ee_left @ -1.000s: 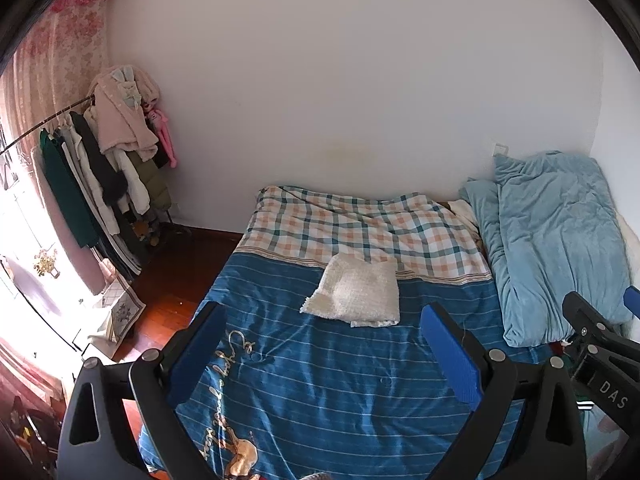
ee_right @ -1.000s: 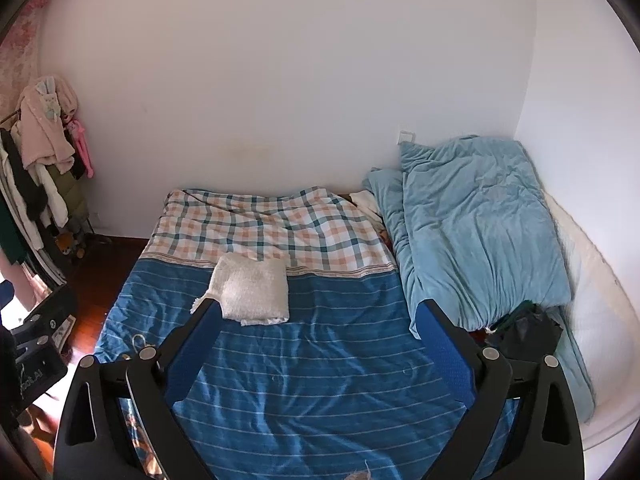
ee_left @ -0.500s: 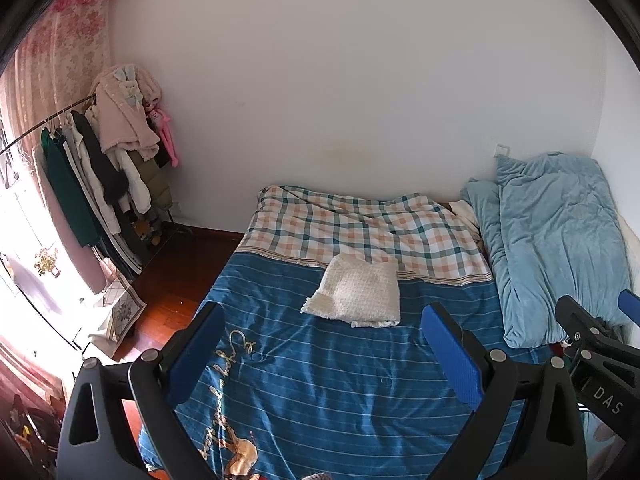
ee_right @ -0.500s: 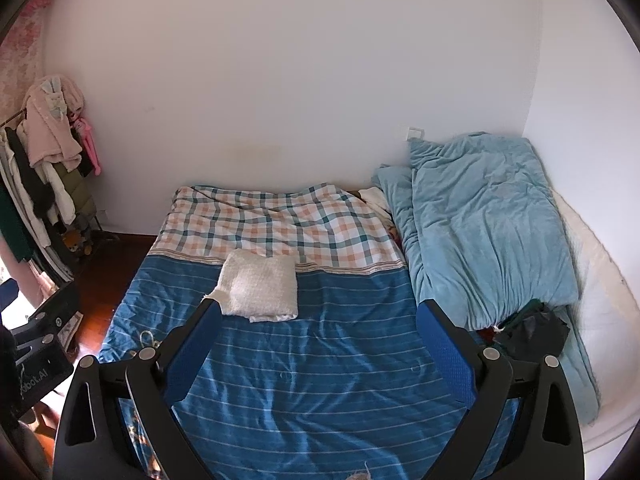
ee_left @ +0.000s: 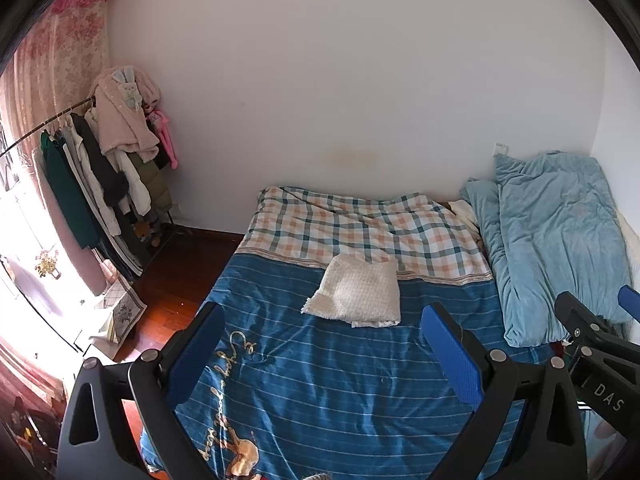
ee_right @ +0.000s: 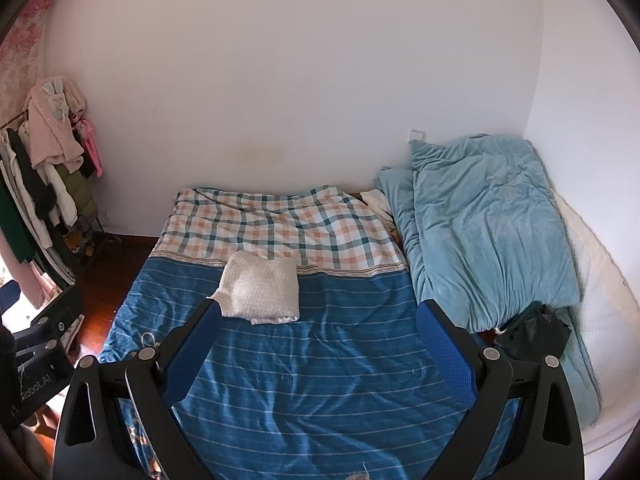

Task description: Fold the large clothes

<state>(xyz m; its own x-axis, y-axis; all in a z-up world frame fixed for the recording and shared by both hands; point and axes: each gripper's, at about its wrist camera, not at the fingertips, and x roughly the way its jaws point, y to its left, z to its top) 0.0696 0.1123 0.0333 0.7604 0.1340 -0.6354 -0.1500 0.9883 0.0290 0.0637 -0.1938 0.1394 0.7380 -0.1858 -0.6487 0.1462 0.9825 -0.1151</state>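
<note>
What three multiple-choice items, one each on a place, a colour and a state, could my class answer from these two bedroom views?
1. Where does the folded white knitted garment lie?
A. On the floor
B. On the bed's blue striped cover
C. On the clothes rail

2. What colour is the crumpled plush quilt by the right wall?
A. Light blue
B. Red
C. Yellow

3. How do the left claw and right claw stand?
A. Both shut on cloth
B. One open, one shut
C. Both open and empty

Answers: 1 B, it rests on the cover near the checked section; 2 A, its fabric is pale blue; 3 C, each camera shows blue pads wide apart with nothing between.
</note>
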